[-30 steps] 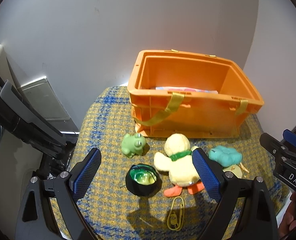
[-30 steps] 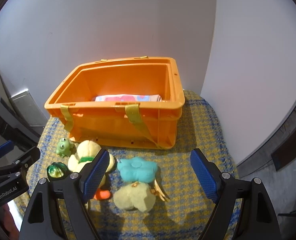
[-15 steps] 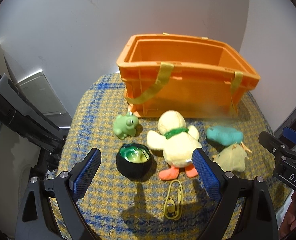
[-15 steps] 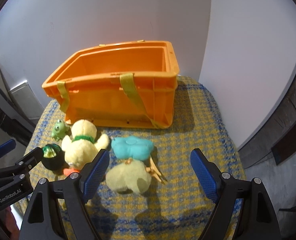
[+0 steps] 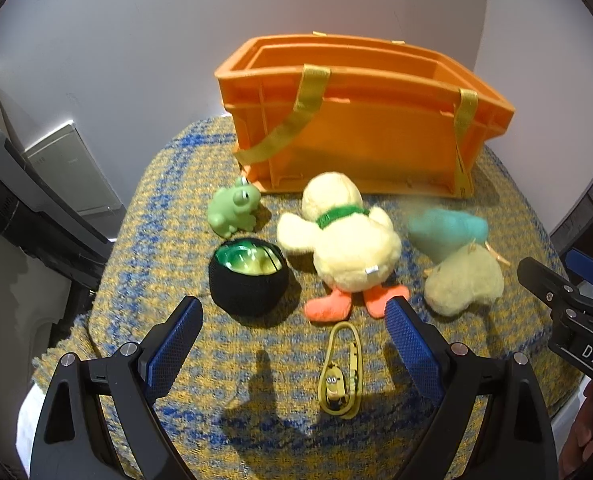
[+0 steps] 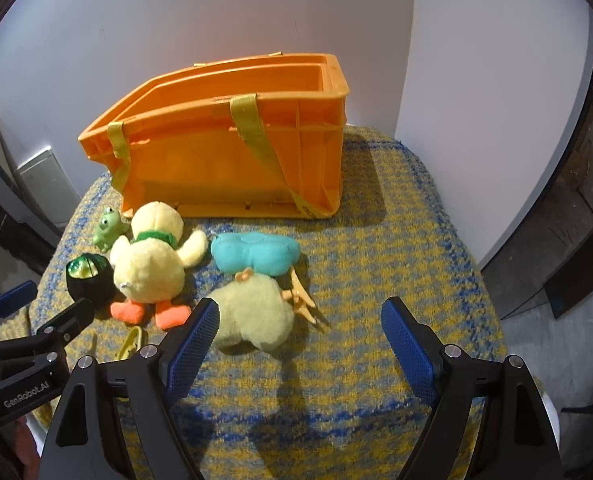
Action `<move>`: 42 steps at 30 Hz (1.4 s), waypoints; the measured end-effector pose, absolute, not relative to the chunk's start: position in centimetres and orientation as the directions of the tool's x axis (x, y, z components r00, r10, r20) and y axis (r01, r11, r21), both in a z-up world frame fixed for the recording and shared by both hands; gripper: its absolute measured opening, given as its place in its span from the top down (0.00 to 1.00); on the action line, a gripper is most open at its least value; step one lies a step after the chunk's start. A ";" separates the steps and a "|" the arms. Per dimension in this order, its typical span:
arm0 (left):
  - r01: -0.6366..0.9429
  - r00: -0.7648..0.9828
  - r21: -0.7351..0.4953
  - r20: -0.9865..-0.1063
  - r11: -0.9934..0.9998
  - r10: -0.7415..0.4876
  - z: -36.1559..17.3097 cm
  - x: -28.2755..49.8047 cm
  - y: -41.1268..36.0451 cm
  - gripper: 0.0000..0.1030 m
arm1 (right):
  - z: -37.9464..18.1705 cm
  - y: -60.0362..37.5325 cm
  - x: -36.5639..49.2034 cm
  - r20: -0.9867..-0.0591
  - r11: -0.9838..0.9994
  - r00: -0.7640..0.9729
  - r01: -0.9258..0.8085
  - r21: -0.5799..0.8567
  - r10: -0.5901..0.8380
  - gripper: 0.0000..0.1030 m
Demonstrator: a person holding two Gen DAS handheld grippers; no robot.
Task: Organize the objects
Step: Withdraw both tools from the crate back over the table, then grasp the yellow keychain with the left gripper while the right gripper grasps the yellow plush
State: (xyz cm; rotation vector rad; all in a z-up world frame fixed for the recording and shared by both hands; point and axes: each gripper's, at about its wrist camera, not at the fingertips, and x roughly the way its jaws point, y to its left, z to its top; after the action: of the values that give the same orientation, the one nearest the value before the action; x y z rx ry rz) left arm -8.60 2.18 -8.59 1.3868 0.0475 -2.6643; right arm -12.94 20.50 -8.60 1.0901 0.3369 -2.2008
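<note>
An orange crate (image 5: 360, 120) (image 6: 232, 152) with yellow straps stands at the back of a round table covered in yellow-blue cloth (image 5: 256, 368). In front of it lie a green frog (image 5: 234, 212), a black pouch with a green thing inside (image 5: 248, 276), a yellow plush duck (image 5: 348, 244) (image 6: 148, 264), a teal plush (image 5: 448, 228) (image 6: 256, 252), a pale yellow plush (image 5: 464, 284) (image 6: 252, 312) and a yellow minion keychain (image 5: 338, 380). My left gripper (image 5: 292, 340) hangs open above the keychain, near the duck's feet. My right gripper (image 6: 300, 340) is open, its left pad beside the pale plush.
White walls meet in a corner behind the crate. Dark equipment (image 5: 20, 208) and a white panel (image 5: 72, 172) stand past the table's left edge. The table edge drops off at right to a grey floor (image 6: 556, 344). Bare cloth lies to the right of the plushes.
Both grippers have sunk toward the table, so the toys look larger and the crate's inside has dropped from sight. Both stay open. No toy has moved.
</note>
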 end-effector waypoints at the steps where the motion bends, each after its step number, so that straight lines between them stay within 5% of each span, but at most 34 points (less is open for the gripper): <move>1: 0.134 -0.563 0.034 -0.820 -0.990 -0.105 -8.9 -8.5 2.3 0.09 | -8.8 20.6 -12.9 -0.784 -0.756 -0.441 0.652 0.055 -0.437 0.19; 13: 0.104 -0.523 0.052 -0.847 -0.993 -0.099 -11.7 -7.9 3.6 0.11 | -10.7 20.6 -12.4 -0.801 -0.751 -0.429 0.659 0.039 -0.418 0.19; 17: 0.102 -0.499 0.045 -0.862 -0.994 -0.090 -12.6 -8.0 3.7 0.24 | -11.3 20.7 -12.5 -0.810 -0.756 -0.419 0.653 0.045 -0.410 0.19; 27: 0.085 -0.450 0.026 -0.891 -0.996 -0.062 -14.2 -8.0 4.0 0.38 | -11.9 20.4 -12.4 -0.816 -0.750 -0.416 0.661 0.032 -0.402 0.19; 37: 0.040 -0.428 0.016 -0.903 -0.999 -0.032 -15.1 -7.9 5.4 0.70 | -12.2 20.4 -12.3 -0.819 -0.747 -0.417 0.665 0.021 -0.394 0.19; 42: 0.041 -0.430 0.006 -0.902 -0.999 -0.023 -15.0 -7.8 5.3 0.71 | -12.0 20.3 -12.3 -0.817 -0.745 -0.419 0.667 0.019 -0.396 0.19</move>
State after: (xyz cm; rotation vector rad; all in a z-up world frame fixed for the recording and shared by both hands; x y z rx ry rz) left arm -7.77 5.34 -14.97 1.6560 0.0265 -2.6250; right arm -12.25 20.29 -12.00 1.1381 0.4107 -2.1741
